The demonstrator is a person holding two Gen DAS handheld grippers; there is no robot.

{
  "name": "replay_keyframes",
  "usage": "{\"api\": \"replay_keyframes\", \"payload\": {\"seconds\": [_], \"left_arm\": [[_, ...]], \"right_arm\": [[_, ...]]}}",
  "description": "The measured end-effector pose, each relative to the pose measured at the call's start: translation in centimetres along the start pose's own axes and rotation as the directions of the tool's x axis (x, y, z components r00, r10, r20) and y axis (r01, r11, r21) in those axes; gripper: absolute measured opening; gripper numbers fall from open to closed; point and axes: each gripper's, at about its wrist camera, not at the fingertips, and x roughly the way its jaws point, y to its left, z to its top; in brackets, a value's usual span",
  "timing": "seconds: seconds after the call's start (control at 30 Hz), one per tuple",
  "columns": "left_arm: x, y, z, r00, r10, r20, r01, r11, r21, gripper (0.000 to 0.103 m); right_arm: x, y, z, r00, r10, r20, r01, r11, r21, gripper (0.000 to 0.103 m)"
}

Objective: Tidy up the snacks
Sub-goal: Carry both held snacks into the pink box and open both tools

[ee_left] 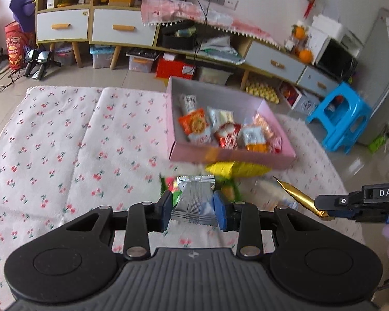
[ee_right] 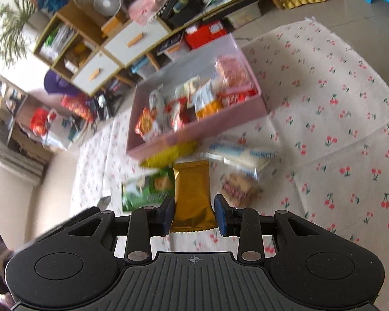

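Observation:
My left gripper (ee_left: 193, 208) is shut on a silver snack packet (ee_left: 194, 199), held above the cherry-print cloth. The right gripper (ee_right: 194, 213) is shut on a gold snack packet (ee_right: 193, 194); in the left wrist view that gold packet (ee_left: 297, 197) sticks out of the right gripper (ee_left: 332, 211) at the right edge. Ahead of both stands a pink box (ee_left: 230, 156) holding several snack packets. In front of its near wall lie a yellow packet (ee_left: 236, 168), a green packet (ee_right: 147, 190), a white-and-blue packet (ee_right: 243, 154) and a pink-print packet (ee_right: 237, 188).
The cherry-print cloth (ee_left: 64, 140) covers the floor around the box. Beyond it run a low cabinet with drawers (ee_left: 122, 26) and storage bins. A blue plastic stool (ee_left: 342, 119) stands at the right.

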Motion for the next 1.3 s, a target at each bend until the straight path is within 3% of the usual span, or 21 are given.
{"api": "replay_keyframes", "payload": {"seconds": [0.17, 0.37, 0.63, 0.8, 1.03, 1.3], "left_arm": [[0.9, -0.5, 1.8, 0.999, -0.025, 0.039, 0.027, 0.999, -0.044, 0.031], [3.3, -1.4, 3.6, 0.993, -0.035, 0.109, 0.039, 0.999, -0.035, 0.032], [7.4, -1.7, 5.1, 0.987, -0.121, 0.107, 0.129, 0.989, -0.072, 0.032], [9.0, -2.2, 5.9, 0.987, -0.116, 0.108, 0.121, 0.992, -0.038, 0.032], [10.8, -4.1, 6.1, 0.991, -0.098, 0.096, 0.090, 0.992, 0.087, 0.032], [12.0, -4.0, 6.1, 0.994, -0.077, 0.082, 0.071, 0.994, 0.077, 0.032]], "right_arm": [[-0.2, -0.9, 2.3, 0.998, 0.028, 0.052, -0.033, 0.996, 0.082, 0.032], [0.6, -1.7, 4.7, 0.990, 0.061, 0.131, -0.081, 0.986, 0.148, 0.032], [3.6, -2.9, 6.9, 0.980, 0.070, 0.186, -0.105, 0.977, 0.184, 0.032], [5.5, -3.4, 8.0, 0.974, 0.052, 0.222, -0.093, 0.980, 0.178, 0.032], [7.6, -3.1, 9.6, 0.967, 0.053, 0.248, -0.084, 0.990, 0.117, 0.032], [9.3, -2.3, 10.3, 0.968, 0.024, 0.251, -0.035, 0.999, 0.039, 0.034]]}}
